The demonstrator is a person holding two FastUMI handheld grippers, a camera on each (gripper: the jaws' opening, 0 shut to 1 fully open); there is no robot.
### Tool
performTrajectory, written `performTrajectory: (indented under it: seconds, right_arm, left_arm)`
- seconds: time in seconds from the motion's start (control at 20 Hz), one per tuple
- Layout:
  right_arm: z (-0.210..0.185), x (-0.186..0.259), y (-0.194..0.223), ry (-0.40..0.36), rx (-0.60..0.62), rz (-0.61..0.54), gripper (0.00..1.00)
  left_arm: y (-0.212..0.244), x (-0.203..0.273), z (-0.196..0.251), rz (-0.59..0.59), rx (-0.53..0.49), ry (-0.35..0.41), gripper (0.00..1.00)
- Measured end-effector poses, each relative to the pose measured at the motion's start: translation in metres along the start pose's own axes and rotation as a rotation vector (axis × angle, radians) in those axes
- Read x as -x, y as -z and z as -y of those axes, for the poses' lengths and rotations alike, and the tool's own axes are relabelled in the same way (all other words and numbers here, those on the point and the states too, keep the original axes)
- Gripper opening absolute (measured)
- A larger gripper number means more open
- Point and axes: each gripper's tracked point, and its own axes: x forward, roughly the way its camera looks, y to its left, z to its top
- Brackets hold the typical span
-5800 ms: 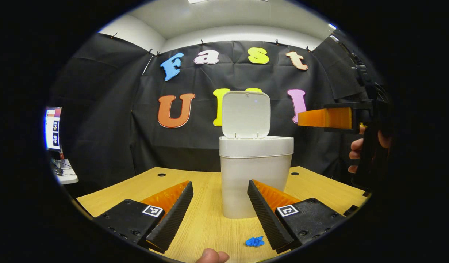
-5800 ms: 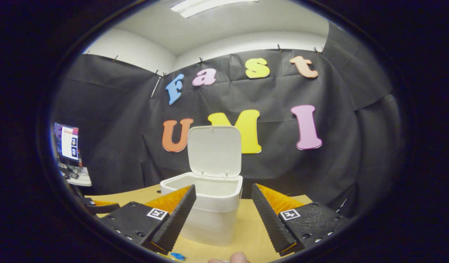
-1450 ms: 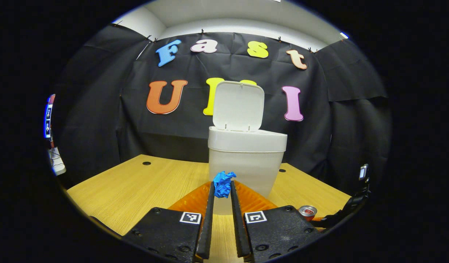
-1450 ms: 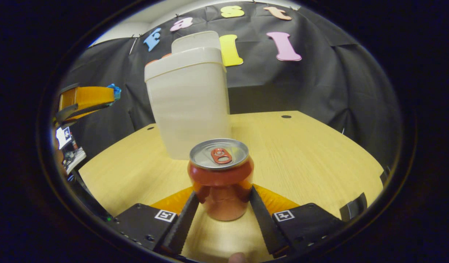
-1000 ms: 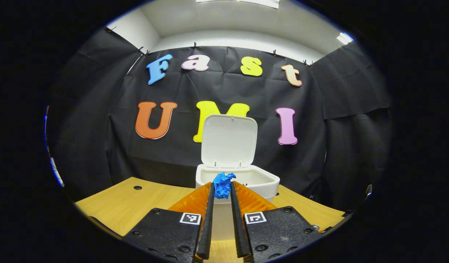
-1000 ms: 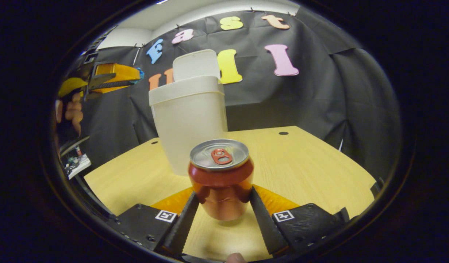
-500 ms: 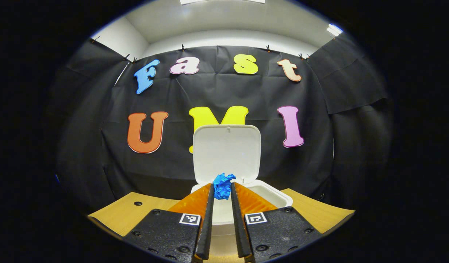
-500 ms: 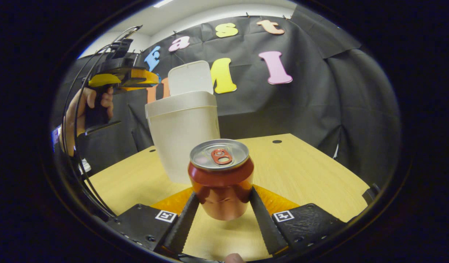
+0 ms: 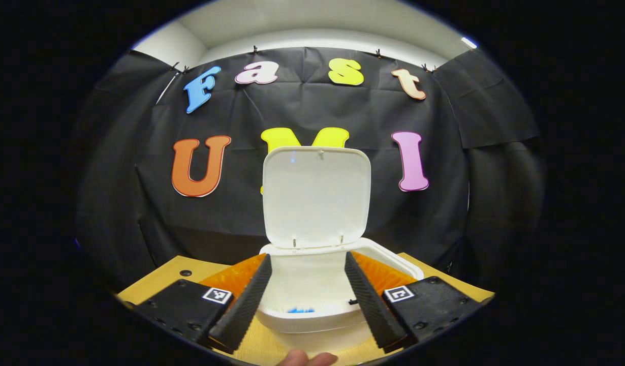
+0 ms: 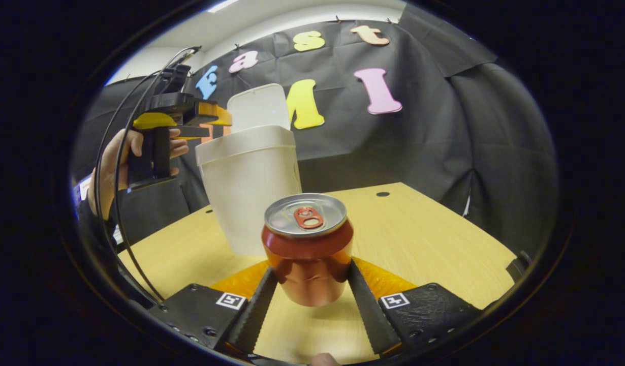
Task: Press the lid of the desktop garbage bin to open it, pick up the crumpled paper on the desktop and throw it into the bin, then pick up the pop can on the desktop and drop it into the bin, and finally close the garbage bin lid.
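Two hand-held grippers: left [image 9: 306,284] spread above bin [image 9: 338,317]; right [image 10: 308,284] clamps can [image 10: 307,249].

We are looking along our left gripper [image 9: 307,258], whose two wedge-shaped fingers are showing ridged inner faces. Outboard of each jaw, a flat block is carrying a square coded tag [image 9: 399,293] and sunken screw heads. Our right gripper [image 10: 310,268] is showing the same build, with toothed faces, a tag behind each jaw and screws along the rear edge. Far to the left of those jaws, our hand [image 10: 109,168] is showing beside a dark handle [image 10: 152,157] under a yellow-topped housing [image 10: 155,120]. Thin black cables [image 10: 117,203] are looping down, and a dark sleeve [image 10: 91,229] is covering the wrist.
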Motion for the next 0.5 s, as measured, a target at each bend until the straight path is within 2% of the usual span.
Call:
performTrajectory:
  seconds: [0.05, 0.5]
  right_arm:
    - [0.0, 0.001, 0.0, 0.001, 0.001, 0.0, 0.81]
    - [0.005, 0.007, -0.017, 0.035, 0.034, 0.034, 0.81]
  left_arm:
    - [0.001, -0.001, 0.001, 0.0, 0.0, -0.003, 1.0]
    - [-0.014, 0.029, -0.016, 0.061, 0.01, -0.008, 0.99]
